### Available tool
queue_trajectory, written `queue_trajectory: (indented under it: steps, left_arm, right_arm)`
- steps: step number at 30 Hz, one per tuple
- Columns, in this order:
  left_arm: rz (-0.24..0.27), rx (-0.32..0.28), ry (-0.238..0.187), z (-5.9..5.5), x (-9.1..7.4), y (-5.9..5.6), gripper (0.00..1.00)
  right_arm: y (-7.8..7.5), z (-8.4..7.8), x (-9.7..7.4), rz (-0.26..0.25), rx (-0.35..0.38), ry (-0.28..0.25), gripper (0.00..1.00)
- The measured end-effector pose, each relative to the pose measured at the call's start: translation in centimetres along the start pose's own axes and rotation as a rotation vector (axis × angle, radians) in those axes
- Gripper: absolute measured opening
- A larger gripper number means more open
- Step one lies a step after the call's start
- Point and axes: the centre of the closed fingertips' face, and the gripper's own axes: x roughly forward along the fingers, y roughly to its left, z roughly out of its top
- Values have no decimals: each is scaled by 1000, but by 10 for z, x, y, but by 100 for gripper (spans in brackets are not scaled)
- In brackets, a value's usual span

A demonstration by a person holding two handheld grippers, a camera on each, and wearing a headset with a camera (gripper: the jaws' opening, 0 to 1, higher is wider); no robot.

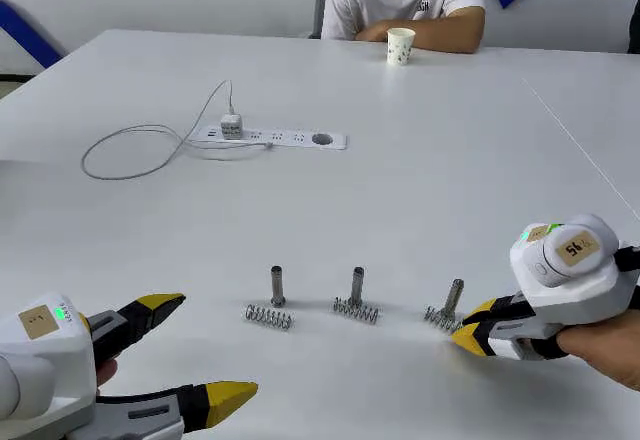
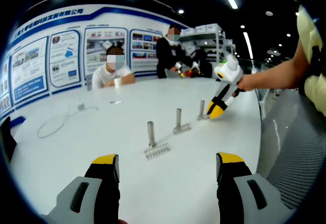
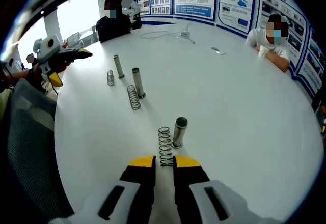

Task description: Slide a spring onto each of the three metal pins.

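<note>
Three metal pins stand upright in a row on the white table [image 1: 420, 160]: left pin [image 1: 278, 285], middle pin [image 1: 357, 285], right pin [image 1: 454, 297]. A spring lies flat in front of each: left spring [image 1: 269, 316], middle spring [image 1: 357, 310], right spring [image 1: 440, 318]. My right gripper [image 1: 468, 328] is low at the right spring's near end. In the right gripper view its jaws [image 3: 164, 164] pinch the end of that spring [image 3: 164, 145], beside its pin [image 3: 179, 131]. My left gripper [image 1: 198, 350] is wide open at the front left, short of the left pin [image 2: 151, 134].
A white power strip [image 1: 270, 138] with a plugged charger and a looped cable [image 1: 130, 155] lies mid-table. A paper cup [image 1: 400, 46] stands at the far edge before a seated person [image 1: 405, 0]. Another person [image 2: 170, 51] stands farther back.
</note>
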Motion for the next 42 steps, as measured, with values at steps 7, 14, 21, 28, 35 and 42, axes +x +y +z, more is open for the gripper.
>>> queue_trajectory:
  steps: [7,14,21,28,35,42]
  left_arm:
    - [-3,-2,0,0,2,-1,79]
    - [-6,-2,1,0,3,-1,79]
    - [-5,-4,-1,0,2,-1,79]
    - [-11,-4,-2,-1,3,-3,79]
    - [-10,-4,-3,-1,2,-3,79]
    - [-10,-5,-6,0,2,-3,79]
  right_arm:
    - [0,-7,1,7,0,11,15]
    - [-1,-5,0,-1,-11,0,13]
    - [1,5,-9,-20,-59,-8,12]
    - [4,16,-17,-36,-109,-9,12]
    - [8,25,-23,-36,-125,-7,12]
    - [9,29,-26,-26,-120,11,12]
